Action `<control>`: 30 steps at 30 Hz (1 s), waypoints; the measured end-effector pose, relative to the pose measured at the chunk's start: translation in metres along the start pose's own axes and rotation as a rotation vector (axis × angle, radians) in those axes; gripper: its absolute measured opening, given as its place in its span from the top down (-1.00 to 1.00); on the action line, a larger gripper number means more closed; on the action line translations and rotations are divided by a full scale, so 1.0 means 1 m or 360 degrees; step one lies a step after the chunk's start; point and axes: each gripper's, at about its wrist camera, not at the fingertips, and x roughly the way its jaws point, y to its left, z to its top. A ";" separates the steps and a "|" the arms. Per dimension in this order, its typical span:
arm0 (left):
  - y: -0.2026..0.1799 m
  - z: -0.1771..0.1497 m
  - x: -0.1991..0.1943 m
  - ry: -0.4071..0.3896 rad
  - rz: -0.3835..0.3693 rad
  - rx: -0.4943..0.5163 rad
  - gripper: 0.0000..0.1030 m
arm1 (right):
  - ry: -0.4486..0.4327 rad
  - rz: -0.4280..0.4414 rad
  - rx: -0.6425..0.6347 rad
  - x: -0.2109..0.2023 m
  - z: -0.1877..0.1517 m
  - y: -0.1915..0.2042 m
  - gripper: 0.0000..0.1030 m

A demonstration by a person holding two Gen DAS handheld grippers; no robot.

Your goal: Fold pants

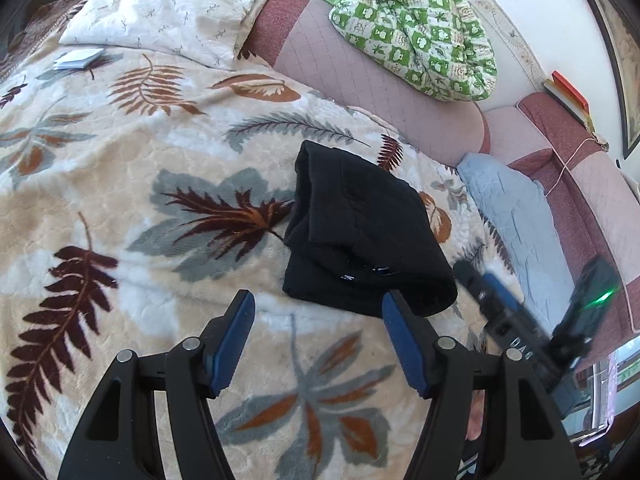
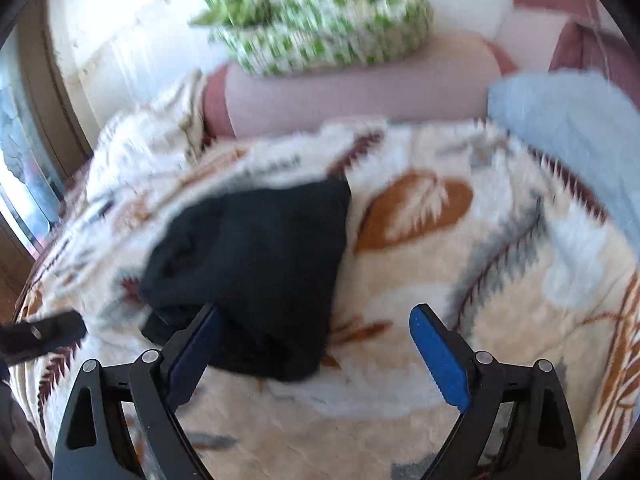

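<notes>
Black pants (image 1: 360,228) lie folded in a compact bundle on a leaf-patterned blanket (image 1: 120,208). My left gripper (image 1: 318,300) is open and empty, just in front of the bundle's near edge. The right gripper shows blurred at the right of the left wrist view (image 1: 496,308). In the right wrist view, which is motion-blurred, the pants (image 2: 256,264) lie just ahead and left of my right gripper (image 2: 316,312), which is open and empty. Its left finger overlaps the bundle's near edge. The left gripper's tip (image 2: 48,332) shows at the left edge.
A pink quilted bolster (image 1: 360,80) runs behind the blanket with a green patterned quilt (image 1: 416,28) on it. A cream pillow (image 1: 168,8) lies at the back left, a pale blue cloth (image 1: 516,216) at the right. A small white packet (image 1: 78,59) lies near the pillow.
</notes>
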 end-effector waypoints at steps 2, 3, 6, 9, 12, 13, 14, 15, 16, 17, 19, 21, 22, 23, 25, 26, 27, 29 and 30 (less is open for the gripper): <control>0.001 -0.004 -0.006 -0.0015 -0.0003 -0.0009 -0.27 | -0.0043 0.0032 -0.0089 -0.002 0.008 0.022 -0.88; 0.002 -0.005 -0.009 -0.0018 -0.0011 -0.0018 -0.27 | -0.0036 0.0036 -0.0143 0.001 0.011 0.033 -0.88; 0.002 -0.010 -0.015 -0.0026 -0.0017 -0.0030 -0.27 | 0.0030 -0.0028 -0.0270 0.021 0.010 0.060 -0.88; -0.001 -0.016 -0.022 -0.0039 0.0010 0.0012 -0.28 | 0.0257 -0.0223 -0.0440 0.058 -0.012 0.077 -0.88; -0.006 -0.020 -0.026 -0.0056 0.0031 0.0068 -0.28 | 0.0189 -0.0316 -0.0665 0.054 -0.032 0.088 -0.89; -0.008 -0.022 -0.028 -0.0064 0.0039 0.0083 -0.28 | 0.0186 -0.0298 -0.0690 0.048 -0.033 0.087 -0.90; -0.009 -0.023 -0.029 -0.0074 0.0050 0.0096 -0.28 | 0.0178 -0.0257 -0.0689 0.037 -0.030 0.085 -0.89; -0.011 -0.024 -0.031 -0.0085 0.0060 0.0106 -0.28 | 0.0154 -0.0214 -0.0660 0.026 -0.025 0.081 -0.89; -0.013 -0.026 -0.034 -0.0103 0.0074 0.0122 -0.28 | 0.0113 -0.0162 -0.0615 0.010 -0.021 0.074 -0.89; -0.015 -0.028 -0.037 -0.0125 0.0094 0.0141 -0.28 | 0.0066 -0.0106 -0.0553 -0.009 -0.015 0.067 -0.90; -0.026 -0.034 -0.047 -0.0232 0.0227 0.0232 -0.28 | 0.0012 -0.0040 -0.0454 -0.035 -0.009 0.053 -0.91; -0.040 -0.043 -0.060 -0.0410 0.0405 0.0347 -0.28 | -0.0061 0.0009 -0.0347 -0.064 -0.011 0.037 -0.94; -0.050 -0.050 -0.070 -0.0532 0.0493 0.0409 -0.29 | -0.0091 0.0012 -0.0310 -0.072 -0.014 0.032 -0.96; -0.056 -0.056 -0.078 -0.0627 0.0540 0.0442 -0.46 | -0.0120 0.0004 -0.0273 -0.078 -0.018 0.026 -0.97; -0.067 -0.067 -0.095 -0.0794 0.0565 0.0479 -1.00 | -0.0143 -0.0028 -0.0199 -0.085 -0.029 0.017 -0.97; -0.072 -0.071 -0.104 -0.0869 0.0546 0.0494 -1.00 | -0.0124 -0.0038 -0.0152 -0.084 -0.034 0.012 -0.97; -0.076 -0.073 -0.110 -0.0922 0.0531 0.0503 -1.00 | -0.0090 -0.0036 -0.0104 -0.081 -0.037 0.006 -0.97; -0.082 -0.071 -0.117 -0.0940 0.0520 0.0501 -1.00 | -0.0012 -0.0012 -0.0015 -0.071 -0.040 -0.002 -0.97; -0.084 -0.068 -0.117 -0.0902 0.0518 0.0498 -1.00 | 0.0012 -0.0003 0.0012 -0.067 -0.041 -0.006 -0.97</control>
